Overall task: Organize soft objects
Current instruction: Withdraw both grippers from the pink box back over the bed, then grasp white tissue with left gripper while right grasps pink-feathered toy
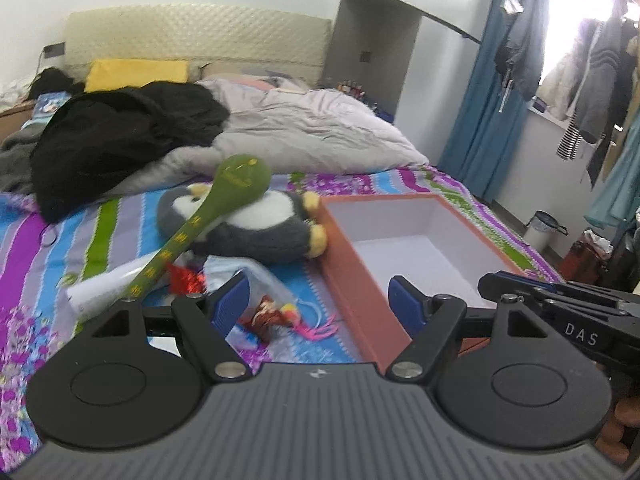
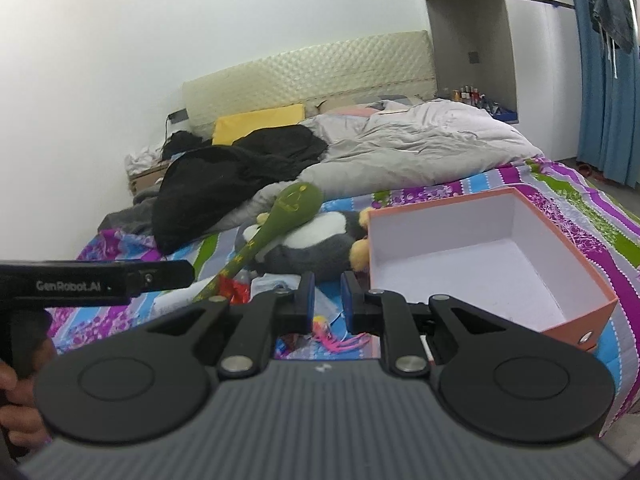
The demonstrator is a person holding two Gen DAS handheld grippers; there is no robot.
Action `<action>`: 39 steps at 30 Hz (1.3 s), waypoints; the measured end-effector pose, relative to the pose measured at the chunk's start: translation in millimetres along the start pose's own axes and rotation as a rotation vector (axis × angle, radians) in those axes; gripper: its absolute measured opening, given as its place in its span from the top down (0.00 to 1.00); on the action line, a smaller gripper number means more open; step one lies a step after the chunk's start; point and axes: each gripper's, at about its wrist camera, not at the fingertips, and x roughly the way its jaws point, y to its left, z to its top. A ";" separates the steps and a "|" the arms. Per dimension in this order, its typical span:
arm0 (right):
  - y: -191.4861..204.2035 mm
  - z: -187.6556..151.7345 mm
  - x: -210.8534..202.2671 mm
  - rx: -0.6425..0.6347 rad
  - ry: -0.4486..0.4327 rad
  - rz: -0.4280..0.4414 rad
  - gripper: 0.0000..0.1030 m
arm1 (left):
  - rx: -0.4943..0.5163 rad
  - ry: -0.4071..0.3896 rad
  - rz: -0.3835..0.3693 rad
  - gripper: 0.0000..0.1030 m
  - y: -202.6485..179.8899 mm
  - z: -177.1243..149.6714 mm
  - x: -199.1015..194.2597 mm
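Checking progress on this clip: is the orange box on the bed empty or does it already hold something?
Empty. The orange box shows only bare white floor and walls in both views; the plush penguin lies outside it.

— What colours does the bed sheet point(image 1: 60, 236) show?
— Stripes of purple, blue, green and grey, with small floral prints.
— And the plush penguin point(image 1: 256, 220)?
— Grey with a white belly and yellow feet; the green mallet toy point(image 1: 224, 196) lying across it carries yellow marks.
— The box point(image 1: 352, 280)?
— Orange outside, white inside.
— At the head edge?
— A yellow pillow point(image 2: 260, 120), black clothing point(image 1: 120, 136), a pale grey duvet point(image 2: 420, 140).
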 end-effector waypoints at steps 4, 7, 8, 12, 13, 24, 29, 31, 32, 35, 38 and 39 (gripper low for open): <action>10.9 -10.3 4.6 -0.007 0.023 0.018 0.82 | -0.005 0.013 0.034 0.22 11.8 -18.1 -6.7; 19.4 -18.2 5.4 -0.026 0.034 0.025 0.82 | -0.021 0.028 0.053 0.22 19.3 -29.4 -7.6; 21.6 -20.9 5.7 -0.028 0.039 0.027 0.82 | -0.029 0.035 0.055 0.22 21.1 -33.0 -7.5; 31.2 -30.7 8.1 -0.045 0.053 0.035 0.82 | -0.053 0.063 0.069 0.22 31.4 -50.4 -10.2; 33.3 -33.6 9.0 -0.050 0.059 0.033 0.82 | -0.062 0.072 0.074 0.22 33.7 -54.1 -9.6; 51.6 -71.6 22.1 -0.080 0.161 0.047 0.81 | -0.157 0.146 0.143 0.22 64.9 -98.1 -10.8; 55.1 -86.4 33.5 -0.103 0.198 0.041 0.81 | -0.190 0.180 0.171 0.22 79.3 -111.9 -1.4; 54.8 -88.0 42.1 -0.103 0.211 0.043 0.81 | -0.200 0.187 0.179 0.21 85.3 -113.6 7.6; 54.6 -88.2 45.6 -0.108 0.212 0.042 0.81 | -0.203 0.192 0.184 0.20 87.9 -114.3 12.9; 54.6 -87.9 61.6 -0.116 0.219 0.048 0.81 | -0.204 0.213 0.198 0.20 95.1 -114.2 34.3; 53.6 -87.8 83.2 -0.118 0.230 0.050 0.81 | -0.203 0.235 0.212 0.20 103.7 -114.2 59.1; 53.2 -88.0 91.9 -0.118 0.234 0.051 0.81 | -0.205 0.242 0.216 0.20 107.1 -114.7 67.6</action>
